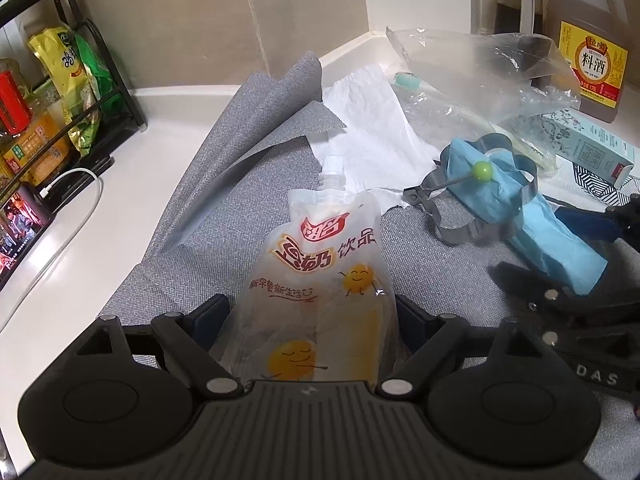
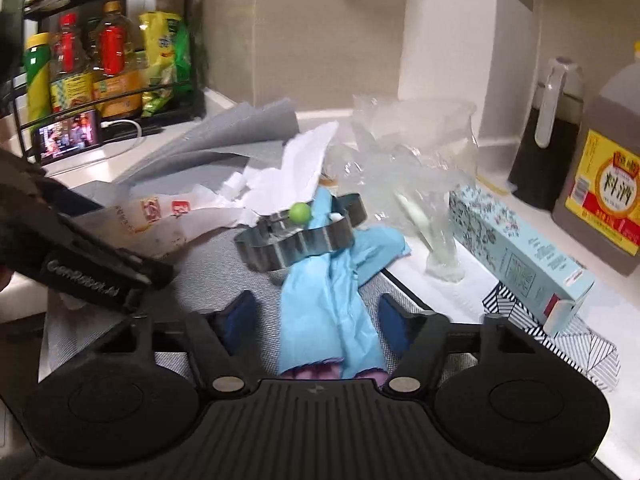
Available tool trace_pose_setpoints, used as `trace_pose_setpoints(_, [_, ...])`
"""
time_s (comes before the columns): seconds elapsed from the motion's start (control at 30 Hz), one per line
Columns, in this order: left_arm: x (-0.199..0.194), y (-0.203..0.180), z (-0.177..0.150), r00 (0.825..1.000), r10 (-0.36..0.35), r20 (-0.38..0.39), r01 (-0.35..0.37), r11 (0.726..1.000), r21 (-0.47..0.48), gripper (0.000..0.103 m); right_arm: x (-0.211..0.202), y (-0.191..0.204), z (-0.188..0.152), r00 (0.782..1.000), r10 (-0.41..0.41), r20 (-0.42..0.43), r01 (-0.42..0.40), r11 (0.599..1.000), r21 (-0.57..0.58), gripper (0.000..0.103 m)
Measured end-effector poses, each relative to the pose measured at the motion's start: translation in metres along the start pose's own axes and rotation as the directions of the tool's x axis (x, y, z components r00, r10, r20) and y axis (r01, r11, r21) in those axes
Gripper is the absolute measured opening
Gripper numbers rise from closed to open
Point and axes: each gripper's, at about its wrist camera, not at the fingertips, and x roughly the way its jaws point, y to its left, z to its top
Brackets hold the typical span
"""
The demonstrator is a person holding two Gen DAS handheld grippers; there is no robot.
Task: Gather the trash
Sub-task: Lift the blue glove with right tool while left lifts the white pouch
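L gripper (image 1: 310,312): jaws apart, one blue pad each side of the drink pouch (image 1: 320,280); contact w/ pouch cannot be confirmed. Pouch is clear plastic w/ red/yellow print, empty-looking, flat on the grey mat (image 1: 224,248) near mat centre. Long axis runs away from L wrist cam; spout end points toward back wall, bottom end sits between the jaws.

R gripper (image 2: 316,322): jaws apart, straddling the blue wrapper (image 2: 328,308); pads not visibly touching it. Wrapper is crumpled, elongated, lying on the mat toward its right edge. Long axis runs away from R wrist cam, near end under the gripper body, far end passing through the metal cutter (image 2: 300,232), a wavy steel ring. Green-headed pin (image 2: 300,212) rests at the ring's top.

Other items on bench:
- White paper (image 1: 372,120), crumpled, behind pouch spout, partly on mat.
- Clear plastic bag (image 1: 480,68) toward back right corner, something pale green inside.
- Light-blue carton (image 2: 516,248), long axis angled along right side of bench, partly on a black/white patterned sheet (image 2: 576,344).
- Cooking wine jug (image 1: 588,40) and dark-liquid jug (image 2: 548,136) at back right, against wall.
- Rack (image 2: 108,52) w/ bottles and packets at back left; phone (image 2: 68,136) w/ lit screen in front of it, white cable attached.

Mat's back left corner is curled up off bench.
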Motion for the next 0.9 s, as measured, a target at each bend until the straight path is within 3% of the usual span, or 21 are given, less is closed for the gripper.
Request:
trace_pose_setpoints(0.03, [0.000,0.000,0.000,1.000,0.001,0.000,-0.001,1.000,0.001,0.091,0.002,-0.002,0.000,1.000,0.004,-0.004,-0.004,1.000,0.015,0.072])
trace_pose_setpoints(0.1, [-0.002,-0.002,-0.001,1.000,-0.001,-0.003,0.001,1.000,0.008,0.088,0.000,-0.004,0.000,1.000,-0.018,0.012,0.018,0.999,0.038,0.046])
trace_pose_setpoints(0.17, [-0.007,-0.002,0.000,1.000,-0.007,-0.005,0.007,1.000,0.010,0.083,-0.001,-0.004,-0.001,0.999,-0.047,0.019,0.046,0.998,0.046,0.036])
trace_pose_setpoints(0.2, [-0.010,-0.002,0.000,1.000,-0.010,-0.002,0.010,1.000,0.013,0.079,-0.002,-0.003,0.000,0.998,-0.061,0.021,0.060,0.997,0.051,0.035])
trace_pose_setpoints(0.37, [-0.027,-0.004,-0.004,0.999,-0.018,0.028,0.017,1.000,0.024,0.077,-0.014,-0.011,0.004,0.988,-0.152,0.035,0.147,0.981,0.129,0.034])
trace_pose_setpoints(0.6, [-0.062,0.012,-0.014,0.993,-0.098,0.060,0.101,0.994,-0.042,0.077,-0.051,-0.022,-0.005,0.976,-0.216,0.035,0.199,0.943,0.266,0.033])
trace_pose_setpoints(0.77, [-0.082,0.016,-0.032,0.988,-0.130,0.080,0.135,0.989,-0.057,0.077,-0.087,-0.014,-0.025,0.946,-0.324,0.011,0.315,0.928,0.199,0.029])
trace_pose_setpoints(0.9, [-0.098,0.022,-0.050,0.983,-0.159,0.088,0.166,0.983,-0.084,0.077,-0.117,-0.015,-0.037,0.955,-0.298,-0.009,0.292,0.928,0.230,0.029])
